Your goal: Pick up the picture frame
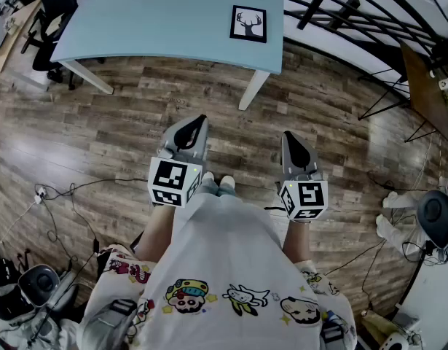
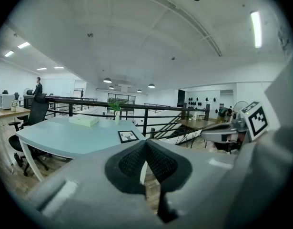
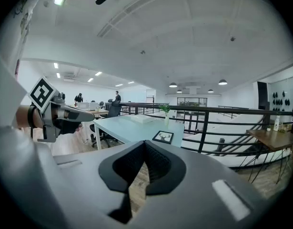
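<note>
Left claw & right claw were both clenched, nothing btwn the pads. They were held side by side over the wood floor in front of the person, tips aimed twd the pale-blue tabletop. The picture frame, black w/ a deer print, lay flat near the tabletop's right front corner, well apart from both claws. A white box & a small plant sat farther back. Black railing ran behind; an office chair stood at the left end.
</note>
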